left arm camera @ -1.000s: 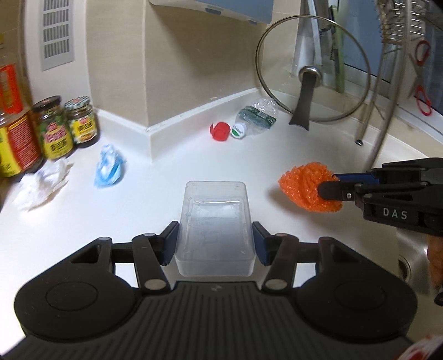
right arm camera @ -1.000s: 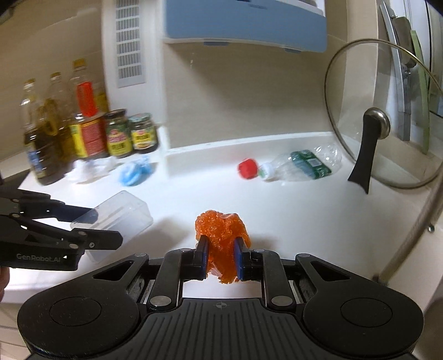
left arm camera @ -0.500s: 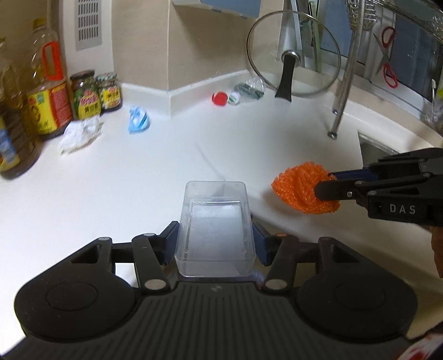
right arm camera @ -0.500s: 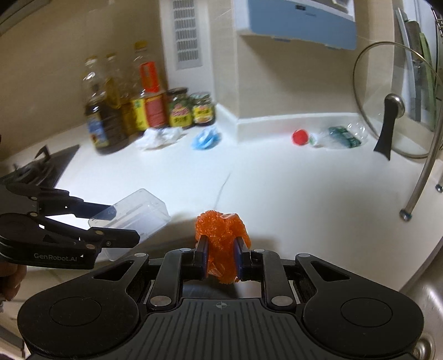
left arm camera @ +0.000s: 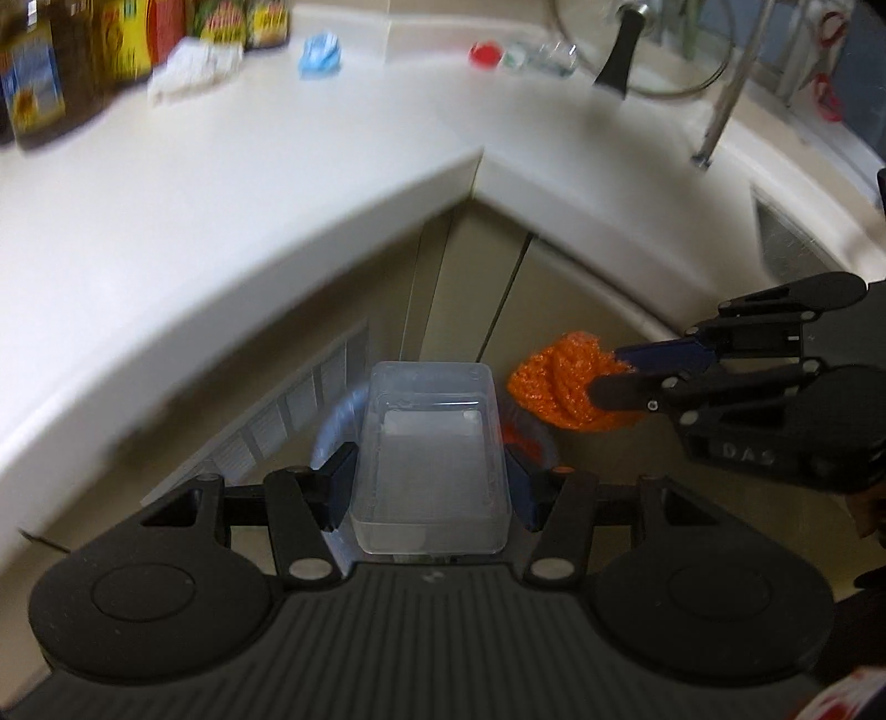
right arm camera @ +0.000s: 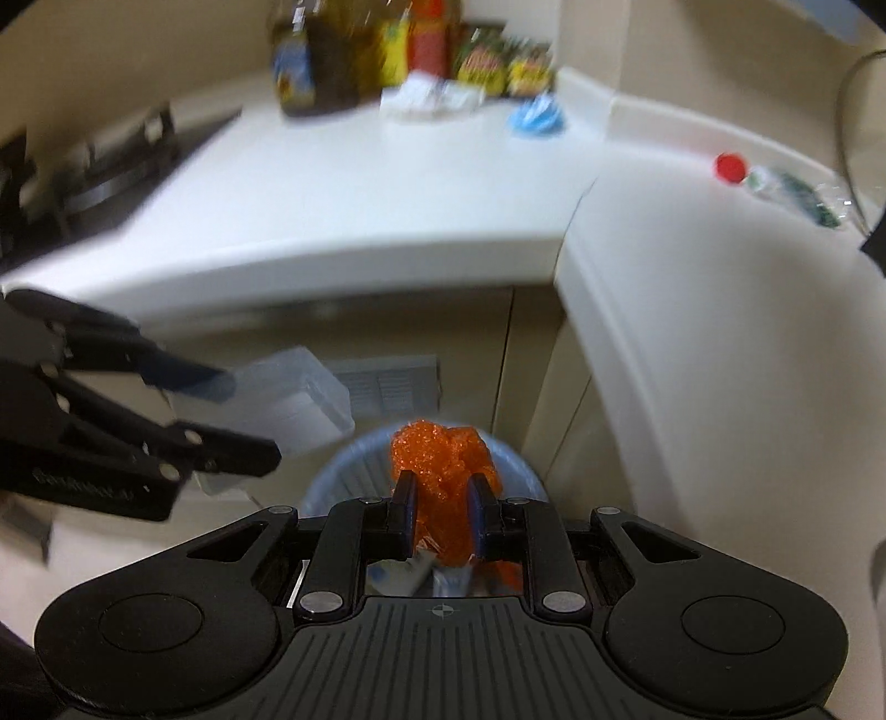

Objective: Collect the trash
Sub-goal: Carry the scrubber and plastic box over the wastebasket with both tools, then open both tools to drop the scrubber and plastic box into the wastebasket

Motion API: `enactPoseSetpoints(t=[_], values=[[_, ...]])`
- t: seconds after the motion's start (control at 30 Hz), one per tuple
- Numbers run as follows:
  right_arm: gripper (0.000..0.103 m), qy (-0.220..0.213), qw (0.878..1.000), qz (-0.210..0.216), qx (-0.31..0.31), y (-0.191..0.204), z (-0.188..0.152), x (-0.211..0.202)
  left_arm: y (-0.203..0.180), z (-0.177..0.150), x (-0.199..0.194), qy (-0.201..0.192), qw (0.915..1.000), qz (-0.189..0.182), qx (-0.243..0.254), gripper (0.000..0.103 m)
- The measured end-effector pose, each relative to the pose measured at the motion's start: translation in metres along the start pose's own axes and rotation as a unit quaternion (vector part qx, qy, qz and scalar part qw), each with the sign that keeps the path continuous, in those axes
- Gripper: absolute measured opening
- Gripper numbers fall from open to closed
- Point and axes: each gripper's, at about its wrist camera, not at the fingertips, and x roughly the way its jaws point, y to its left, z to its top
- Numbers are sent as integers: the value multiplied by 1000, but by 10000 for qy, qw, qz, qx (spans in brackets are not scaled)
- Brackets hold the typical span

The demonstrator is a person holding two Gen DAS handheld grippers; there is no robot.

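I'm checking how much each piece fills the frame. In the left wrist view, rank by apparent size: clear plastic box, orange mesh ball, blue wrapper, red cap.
1. clear plastic box, nearest the camera
2. orange mesh ball
3. blue wrapper, far off
4. red cap, far off

Up in the top left of the left wrist view, oil bottles (left arm camera: 33, 83) and labelled jars (left arm camera: 243, 22) crowd together on the white countertop (left arm camera: 221, 210), all a bit blurred. At the top right a glass pot lid (left arm camera: 659, 61) with a black handle stands propped upright. In the right wrist view's left edge, a dark stove top (right arm camera: 99, 171). Below the counter's corner, beige cabinet doors (left arm camera: 476, 288) and a vent grille (right arm camera: 387, 387).
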Motion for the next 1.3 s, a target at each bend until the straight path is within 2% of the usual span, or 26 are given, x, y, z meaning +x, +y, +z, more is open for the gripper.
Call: enactPoseSetpoints(t=[0.23,0.47,0.63,0.9,1.17,1.23,1.3], values=[[19,566,9975,21,-421,-7,-29,62,2,-17,53,407,9988,186,-175,52],[19,824,9951,38,-544,-18,-49,97,8,-26,92,631,9969,251,-407,52],[19,888,9945,39,-557,-21,-54,112,9,-29,117,710,9956,313,-518,52],[19,1007,9940,70,-428,-25,-62,123,19,-32,134,733,9932,461,-774,52],[19,1015,9939,94,-411,-26,-62,131,26,-35,151,753,9865,645,-1306,52],[19,1027,9939,105,-400,-26,-63,133,26,-35,155,791,9857,594,-1363,52],[19,1034,9938,118,-391,-26,-63,135,25,-36,157,828,9855,546,-1373,64]])
